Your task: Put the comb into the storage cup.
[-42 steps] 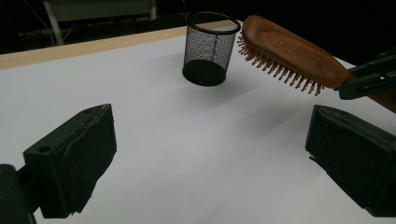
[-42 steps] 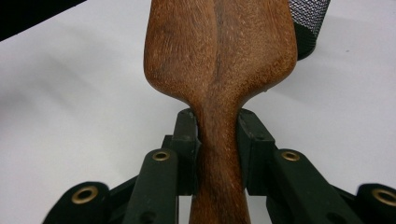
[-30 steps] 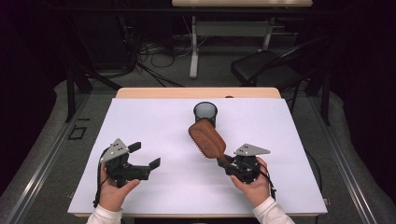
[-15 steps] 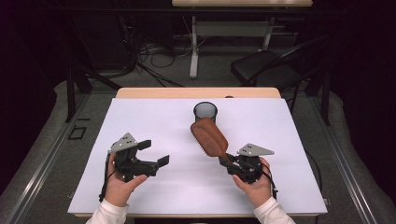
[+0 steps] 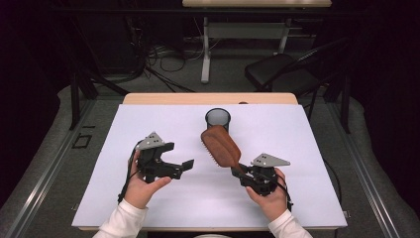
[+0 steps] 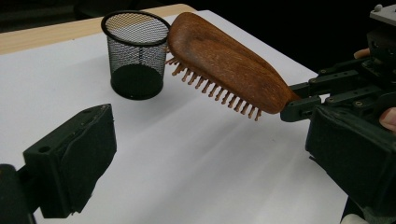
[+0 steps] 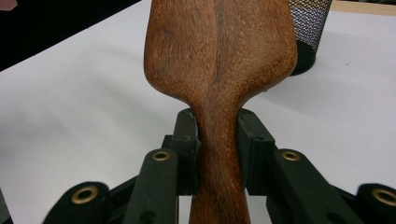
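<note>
The white table cover (image 5: 148, 124) was the largest thing in the scene, and everything on it sat in relation to the black mesh cup (image 5: 218, 119), which stood upright toward the far edge of the cover, near its middle. The wooden hairbrush (image 5: 220, 147) came next in size: it was held off the surface, its rounded head just on the near side of the cup and close beside the rim, its handle running back and away from the cup toward the person. In the left gripper view the brush (image 6: 224, 65) showed its smooth back upward and its bristles downward, with the tip of the head beside the cup's rim (image 6: 135, 28); whether it touched the mesh could not be told.

The right gripper (image 5: 243, 174), nearer the person than the cup and to its right, was clamped on the brush's narrow neck; the right gripper view showed both pads pressed against the wood (image 7: 219, 135) from either side. The left gripper (image 5: 181, 166), nearer than the cup and to its left, held nothing, its jaws spread wide and pointed toward the brush.

The step in hand appeared to be carrying the brush to the cup to stand it inside. The next move would probably call for lifting the brush higher and tipping it more upright over the cup's opening so that one end could go down into it; the free left gripper could help by taking the head or steadying the light cup against tipping.
</note>
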`<state>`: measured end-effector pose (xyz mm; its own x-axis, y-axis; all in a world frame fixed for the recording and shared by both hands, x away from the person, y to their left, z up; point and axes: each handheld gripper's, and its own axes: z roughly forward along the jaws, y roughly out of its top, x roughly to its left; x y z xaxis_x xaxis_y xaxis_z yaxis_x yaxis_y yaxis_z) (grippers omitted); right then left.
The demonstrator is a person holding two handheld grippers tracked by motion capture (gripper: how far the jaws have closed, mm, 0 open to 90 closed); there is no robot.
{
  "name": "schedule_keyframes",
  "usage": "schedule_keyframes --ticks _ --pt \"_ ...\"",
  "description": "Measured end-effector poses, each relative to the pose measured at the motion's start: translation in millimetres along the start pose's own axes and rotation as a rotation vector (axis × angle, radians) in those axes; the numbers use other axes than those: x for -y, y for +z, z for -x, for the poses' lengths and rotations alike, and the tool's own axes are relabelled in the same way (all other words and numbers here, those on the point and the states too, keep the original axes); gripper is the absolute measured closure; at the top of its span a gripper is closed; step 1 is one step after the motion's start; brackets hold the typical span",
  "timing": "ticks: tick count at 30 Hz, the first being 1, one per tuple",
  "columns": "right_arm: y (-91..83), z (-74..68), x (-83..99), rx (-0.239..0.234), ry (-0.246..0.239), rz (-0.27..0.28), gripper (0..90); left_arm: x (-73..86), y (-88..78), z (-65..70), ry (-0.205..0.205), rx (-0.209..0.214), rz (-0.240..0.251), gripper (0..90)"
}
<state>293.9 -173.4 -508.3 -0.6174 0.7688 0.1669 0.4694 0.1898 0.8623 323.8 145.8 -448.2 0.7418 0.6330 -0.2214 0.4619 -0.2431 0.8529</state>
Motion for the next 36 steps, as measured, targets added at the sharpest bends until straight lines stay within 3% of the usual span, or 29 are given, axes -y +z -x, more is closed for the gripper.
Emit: schedule_keyframes --ticks 7,17,27,33,36 --pt "0.8 -0.9 -1.4 -0.008 -0.015 0.021 71.6 -11.0 8.7 -1.0 -0.002 0.007 -0.014 2.1" --pt "5.8 -1.8 -2.5 -0.031 -0.019 0.01 71.6 -23.8 22.1 -5.6 -0.011 0.028 -0.062 2.1" --pt "9.2 -0.4 -8.5 -0.048 -0.009 0.009 71.6 -34.7 25.4 -19.4 -0.092 0.051 -0.078 2.6" --pt "9.9 3.7 -14.6 -0.065 0.013 0.013 71.6 -42.4 27.3 -25.1 -0.108 0.047 -0.088 4.1" --pt "11.2 5.1 -17.6 -0.075 0.018 0.004 71.6 -45.4 28.7 -27.1 -0.136 0.065 -0.08 5.3"
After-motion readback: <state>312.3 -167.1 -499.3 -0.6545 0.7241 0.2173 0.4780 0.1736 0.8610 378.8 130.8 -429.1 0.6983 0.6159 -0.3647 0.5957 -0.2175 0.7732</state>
